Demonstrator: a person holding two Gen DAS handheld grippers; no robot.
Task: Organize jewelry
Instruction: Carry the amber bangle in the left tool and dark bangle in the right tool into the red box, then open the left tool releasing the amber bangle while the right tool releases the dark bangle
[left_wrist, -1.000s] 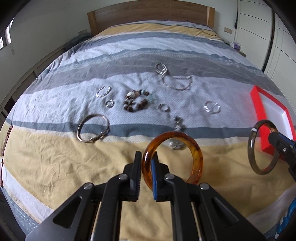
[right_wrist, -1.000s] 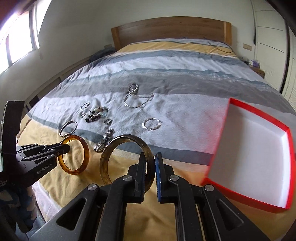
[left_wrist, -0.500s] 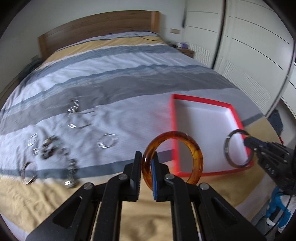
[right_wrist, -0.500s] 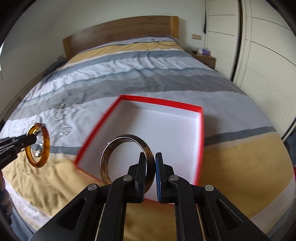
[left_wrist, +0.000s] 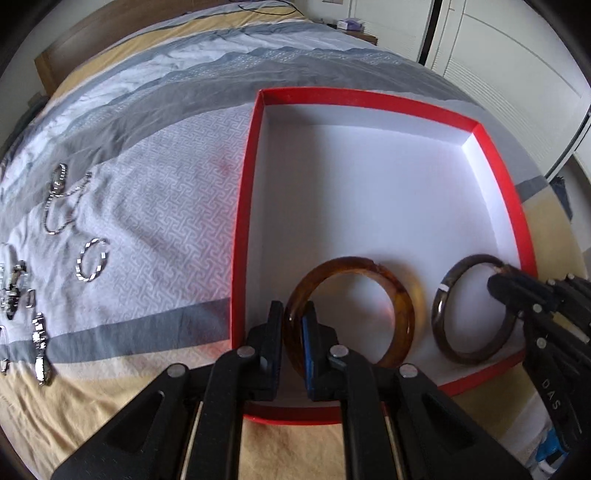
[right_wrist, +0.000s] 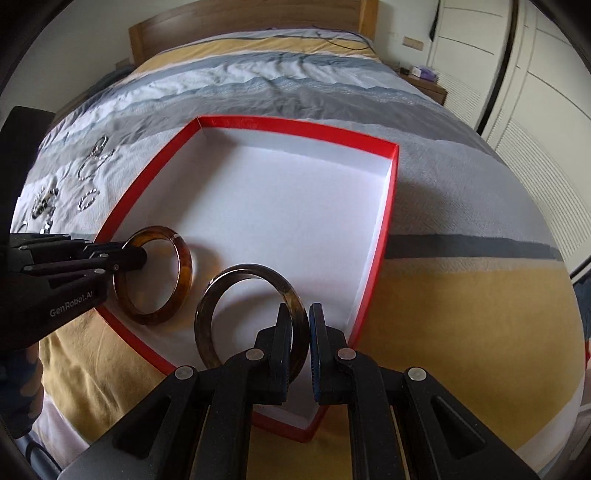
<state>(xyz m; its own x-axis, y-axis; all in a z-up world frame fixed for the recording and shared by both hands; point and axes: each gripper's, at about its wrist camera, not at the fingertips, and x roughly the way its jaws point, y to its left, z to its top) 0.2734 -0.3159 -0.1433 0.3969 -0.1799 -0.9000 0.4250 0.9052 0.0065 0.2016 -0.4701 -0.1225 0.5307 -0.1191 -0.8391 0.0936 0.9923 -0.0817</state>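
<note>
A red box with a white inside (left_wrist: 495, 177) (right_wrist: 295, 125) lies on the bed. My left gripper (left_wrist: 294, 325) (right_wrist: 140, 254) is shut on an amber bangle (left_wrist: 402, 295) (right_wrist: 184, 258) and holds it low over the box's near left part. My right gripper (right_wrist: 300, 325) (left_wrist: 498, 284) is shut on a dark brown bangle (right_wrist: 210, 306) (left_wrist: 443, 295) and holds it just over the box floor, beside the amber one. Whether the bangles touch the floor I cannot tell.
Several silver bracelets, chains and a watch (left_wrist: 92, 258) (right_wrist: 88, 199) lie on the striped bedcover left of the box. A wooden headboard (right_wrist: 251, 18) is at the far end. White wardrobe doors (right_wrist: 535, 92) stand on the right.
Both grippers have swung right from the jewelry pile and come down over the red box, each still holding its bangle. The box is now close below both bangles.
</note>
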